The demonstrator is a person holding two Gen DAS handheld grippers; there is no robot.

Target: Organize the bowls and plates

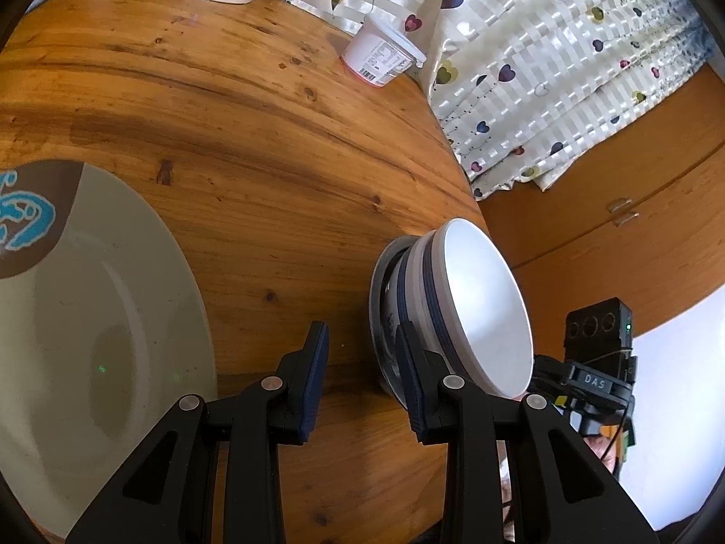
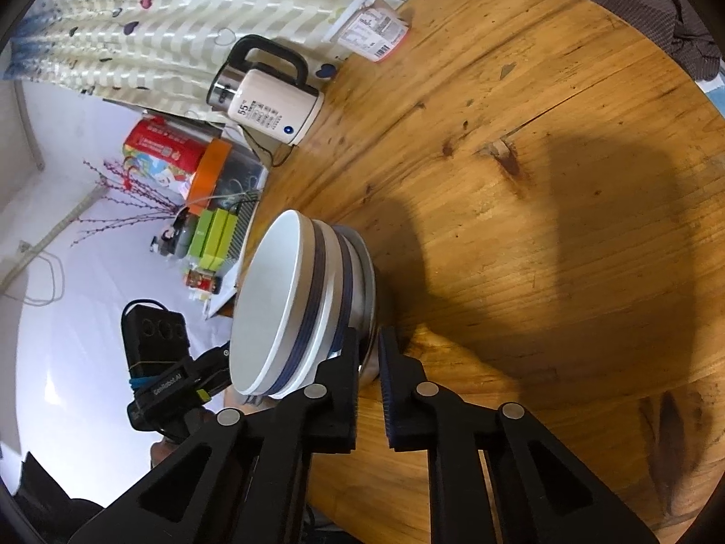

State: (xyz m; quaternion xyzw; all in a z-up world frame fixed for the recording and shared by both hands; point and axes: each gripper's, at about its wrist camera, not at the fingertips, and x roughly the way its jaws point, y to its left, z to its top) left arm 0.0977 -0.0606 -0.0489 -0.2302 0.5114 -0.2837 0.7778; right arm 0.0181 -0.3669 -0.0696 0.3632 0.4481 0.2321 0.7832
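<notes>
Glossy white ceramic bowls (image 1: 480, 308); knotty varnished wooden table (image 1: 253, 136).

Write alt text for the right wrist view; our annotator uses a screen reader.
The right gripper is shut on the rim of the lowest dish in a stack of bowls near the edge of a wooden table. A white kettle and a plastic cup stand at the far side.

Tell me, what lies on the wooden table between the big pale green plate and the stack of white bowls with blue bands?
Only bare wooden table separates the pale green plate from the bowl stack, in the left wrist view.
</notes>
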